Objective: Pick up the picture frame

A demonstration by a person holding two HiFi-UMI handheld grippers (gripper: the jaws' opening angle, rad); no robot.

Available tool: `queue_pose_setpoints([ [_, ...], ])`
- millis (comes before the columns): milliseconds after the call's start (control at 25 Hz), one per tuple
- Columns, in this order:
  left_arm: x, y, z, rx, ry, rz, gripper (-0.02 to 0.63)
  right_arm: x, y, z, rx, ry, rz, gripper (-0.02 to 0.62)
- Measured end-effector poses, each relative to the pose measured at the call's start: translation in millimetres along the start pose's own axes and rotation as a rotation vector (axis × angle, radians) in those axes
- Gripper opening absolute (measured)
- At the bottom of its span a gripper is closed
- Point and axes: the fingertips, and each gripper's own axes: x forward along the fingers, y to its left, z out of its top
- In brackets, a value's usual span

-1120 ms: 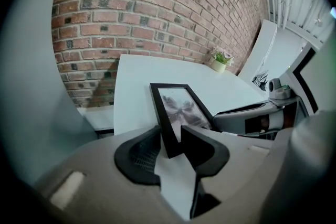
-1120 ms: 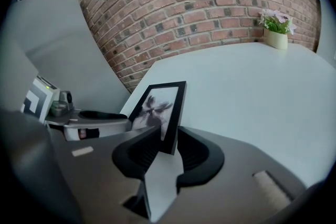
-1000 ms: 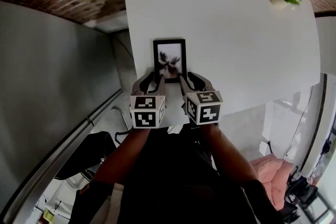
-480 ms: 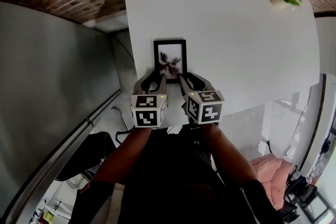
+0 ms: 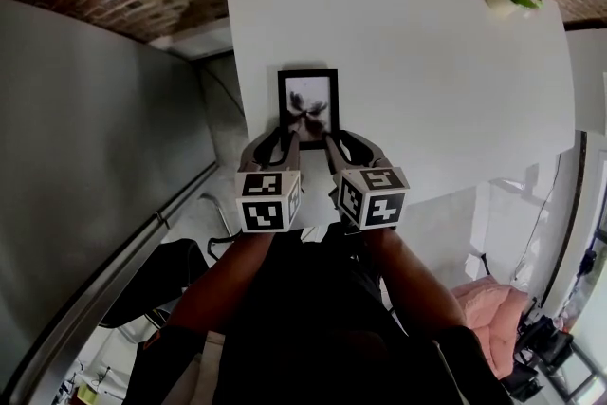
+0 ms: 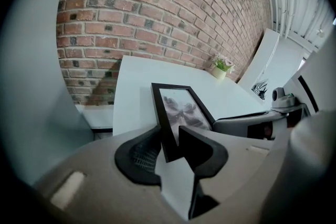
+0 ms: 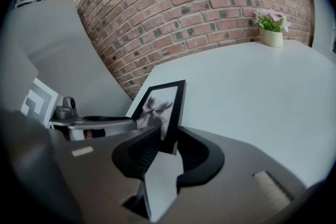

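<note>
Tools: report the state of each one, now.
Left tool: jaws closing around the picture frame at one near corner, not yet gripping.
Right tool: jaws closing around the other near corner, not yet gripping.

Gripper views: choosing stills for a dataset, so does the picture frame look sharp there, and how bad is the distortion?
Left gripper view: picture frame fairly sharp, print soft; heavy fisheye, dark corners. Right gripper view: frame edges clear, brick wall bows. Head view: even light, no glare, table edges curve.
</note>
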Motion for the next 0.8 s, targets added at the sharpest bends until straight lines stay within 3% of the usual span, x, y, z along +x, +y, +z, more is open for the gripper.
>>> queue_pose_setpoints([
  [480, -38.7, -26.7, 42.4, 0.023, -0.144, -0.034, 0.083, -53.0, 11.4, 38.7, -0.018, -0.145, -0.031, 0.087],
  [800, -79.8, -57.2, 51.6, 0.034, -0.23, -0.015, 0.08, -101.1, 19.5, 44.7, -0.056, -0.216, 0.001, 0.081],
])
